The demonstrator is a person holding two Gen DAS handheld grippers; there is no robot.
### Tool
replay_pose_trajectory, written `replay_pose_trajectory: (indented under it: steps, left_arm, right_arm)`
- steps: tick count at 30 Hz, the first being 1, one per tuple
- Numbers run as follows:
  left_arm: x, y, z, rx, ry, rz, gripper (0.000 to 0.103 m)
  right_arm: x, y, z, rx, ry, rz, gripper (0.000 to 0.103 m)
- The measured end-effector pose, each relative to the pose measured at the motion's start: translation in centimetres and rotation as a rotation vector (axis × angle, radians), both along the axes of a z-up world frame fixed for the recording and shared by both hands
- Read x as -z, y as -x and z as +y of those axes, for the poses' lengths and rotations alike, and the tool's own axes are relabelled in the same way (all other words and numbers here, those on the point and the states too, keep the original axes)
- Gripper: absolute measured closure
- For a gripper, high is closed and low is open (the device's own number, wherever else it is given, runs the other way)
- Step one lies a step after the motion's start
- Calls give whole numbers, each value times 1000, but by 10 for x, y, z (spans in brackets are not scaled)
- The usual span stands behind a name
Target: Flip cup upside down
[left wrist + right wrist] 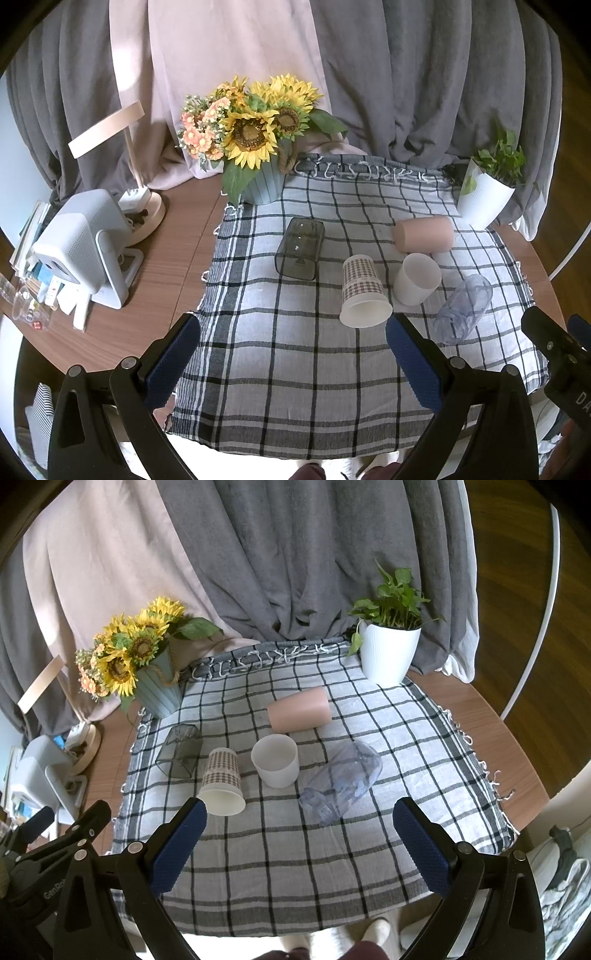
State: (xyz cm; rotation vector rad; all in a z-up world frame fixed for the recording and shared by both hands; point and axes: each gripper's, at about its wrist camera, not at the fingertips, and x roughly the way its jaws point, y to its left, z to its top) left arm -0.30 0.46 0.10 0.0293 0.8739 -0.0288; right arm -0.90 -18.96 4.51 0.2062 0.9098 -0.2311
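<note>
Several cups sit on a checked cloth (295, 369) (295, 867). A white cup (416, 278) (275, 760) stands upright, mouth up. A plaid paper cup (364, 291) (222, 781) stands upside down. A smoky grey cup (300, 248) (180, 750) also stands mouth down. A pink cup (424, 234) (299, 709) and a clear plastic cup (463, 308) (341, 777) lie on their sides. My left gripper (293, 334) is open and empty, above the cloth's near part. My right gripper (299, 818) is open and empty, just short of the clear cup.
A sunflower pot (258, 147) (147, 664) stands at the back left and a white plant pot (484, 195) (389, 653) at the back right. A lamp and a white device (81, 243) sit left on the round wooden table (155, 280). Curtains hang behind.
</note>
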Motion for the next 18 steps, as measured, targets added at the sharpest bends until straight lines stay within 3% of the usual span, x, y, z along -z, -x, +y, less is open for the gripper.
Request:
replay_pose_trajectory:
  steps: [18]
  left_arm:
    - [3, -9, -8, 4, -15, 20, 0]
  right_arm:
    - [2, -4, -4, 1, -2, 4, 1]
